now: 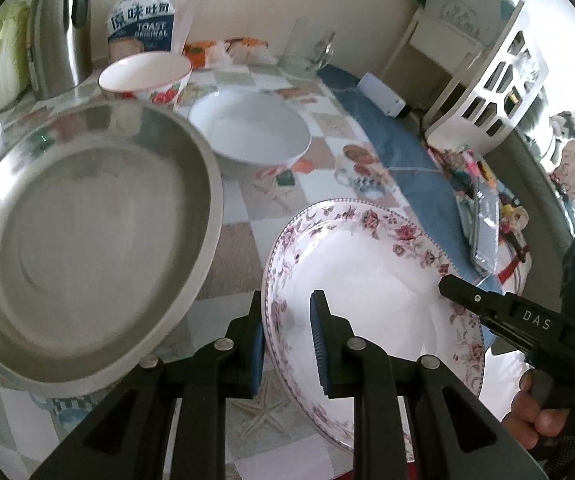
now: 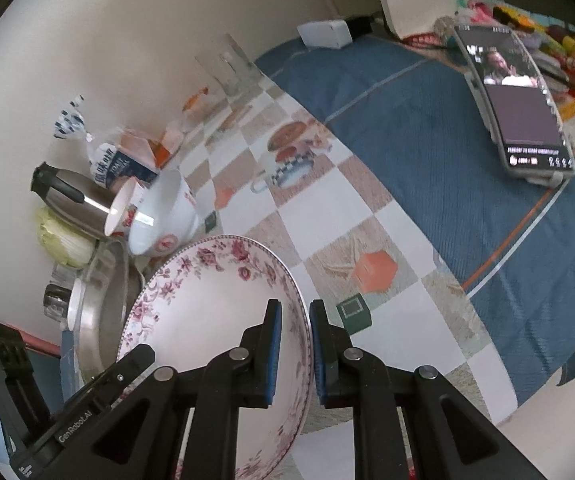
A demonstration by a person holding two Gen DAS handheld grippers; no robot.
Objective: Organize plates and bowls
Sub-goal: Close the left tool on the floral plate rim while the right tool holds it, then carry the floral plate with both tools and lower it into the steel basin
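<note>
- Black, blue-padded fingers of the left gripper [image 1: 287, 344] pinch the near-left rim of the floral plate [image 1: 371, 280], one finger outside the rim and one inside over the white well.
- The right gripper [image 2: 294, 354] is pinched on the opposite rim of the same plate [image 2: 215, 320], its pads pressed to either side of the thin edge; in the left wrist view it [image 1: 453, 286] reaches in from the right, held by a hand [image 1: 535, 412] whose fingers curl around its grip.
- Both grippers point steeply downward, and the plate sits tilted between them above the table [image 1: 239, 248].
- The plate is glossy white china, round and shallow, with a band of pink-and-maroon roses and a fine dotted border.
- Just left of it is a wide, round steel pan [image 1: 87, 240] of brushed metal with a flat floor and low sloping wall; nothing lies in it.
- Behind these stand a plain white bowl [image 1: 249, 132], wide and empty, and a taller white bowl with red flowers [image 1: 145, 76], which also shows nothing inside.
- The table is covered by a smooth checked oilcloth printed with food pictures; a ribbed blue cloth [image 2: 427, 128] covers the far part.
- Along the wall stand a steel kettle [image 1: 59, 28] with a black handle, a pale green cabbage [image 1: 1, 60], a bag of toast [image 1: 143, 24] and clear drinking glasses [image 1: 307, 48].
- A phone [image 2: 523, 108] with a lit screen lies on the blue cloth.
</note>
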